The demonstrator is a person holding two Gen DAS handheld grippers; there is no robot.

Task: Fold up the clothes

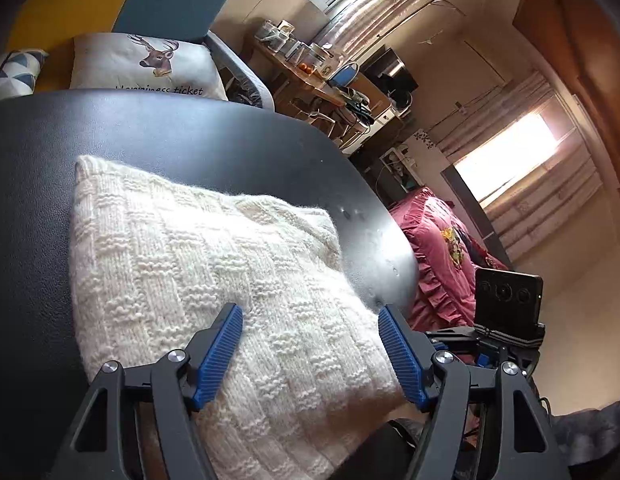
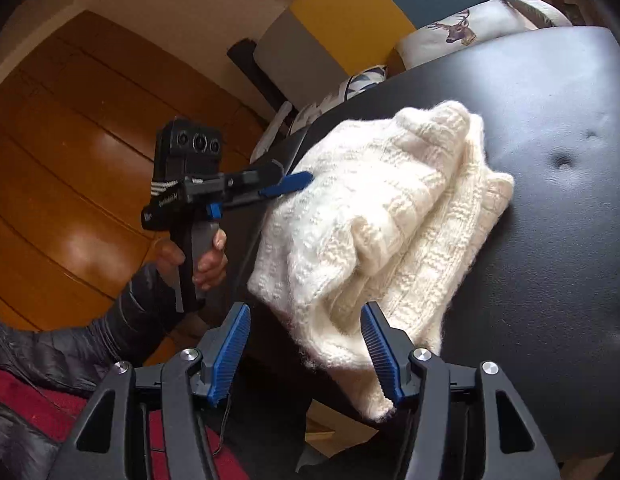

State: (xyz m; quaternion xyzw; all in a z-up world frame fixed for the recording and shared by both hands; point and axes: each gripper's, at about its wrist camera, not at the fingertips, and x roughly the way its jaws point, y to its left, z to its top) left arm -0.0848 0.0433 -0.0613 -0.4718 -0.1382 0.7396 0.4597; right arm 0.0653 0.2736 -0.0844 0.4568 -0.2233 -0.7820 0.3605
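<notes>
A cream knitted sweater (image 1: 213, 264) lies folded into a thick bundle on a black padded surface (image 1: 189, 132). It also shows in the right wrist view (image 2: 374, 216), with its near edge hanging over the surface's rim. My left gripper (image 1: 310, 316) is open, its blue fingers spread over the sweater's near edge. In the right wrist view the left gripper (image 2: 293, 184) sits at the sweater's left side, held by a hand. My right gripper (image 2: 305, 320) is open, its fingers on either side of the sweater's overhanging near corner, holding nothing.
The black surface (image 2: 550, 120) extends to the right of the sweater. A deer-print cushion (image 1: 145, 64) and a blue and yellow sofa back lie beyond it. A pink ruffled cover (image 1: 442, 256) and a cluttered wooden table (image 1: 305, 72) stand to the right. Wooden floor (image 2: 69, 160) is to the left.
</notes>
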